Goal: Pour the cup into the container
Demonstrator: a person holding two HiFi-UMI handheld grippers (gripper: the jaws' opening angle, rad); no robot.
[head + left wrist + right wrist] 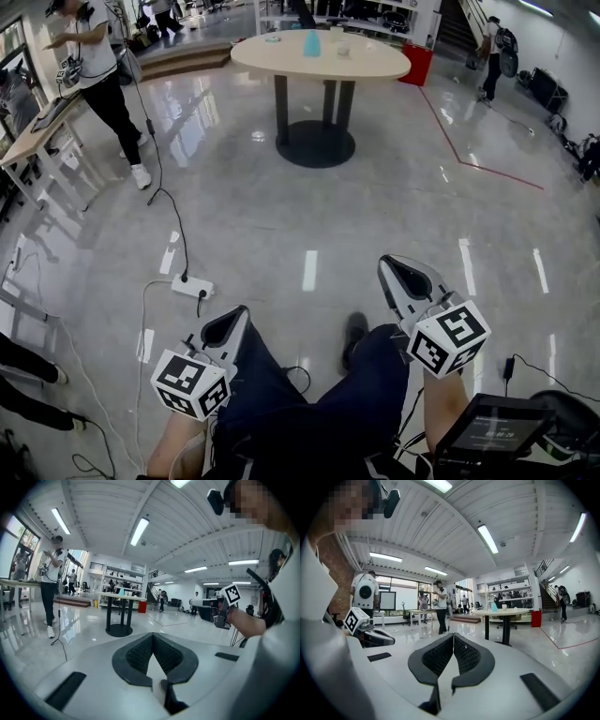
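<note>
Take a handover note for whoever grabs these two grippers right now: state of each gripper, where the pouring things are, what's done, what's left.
Left gripper: jaws together, nothing between them, held low in front of the person.
Right gripper: jaws together, empty, alongside the left.
Job's things: across the glossy grey floor on the oval beige table with a black pedestal. A pale blue upright vessel and a small white cup stand on it, too far off to tell more.
Done: nothing; neither item is touched.
Left: walk to the table, pick up the cup, pour it into the container.
</note>
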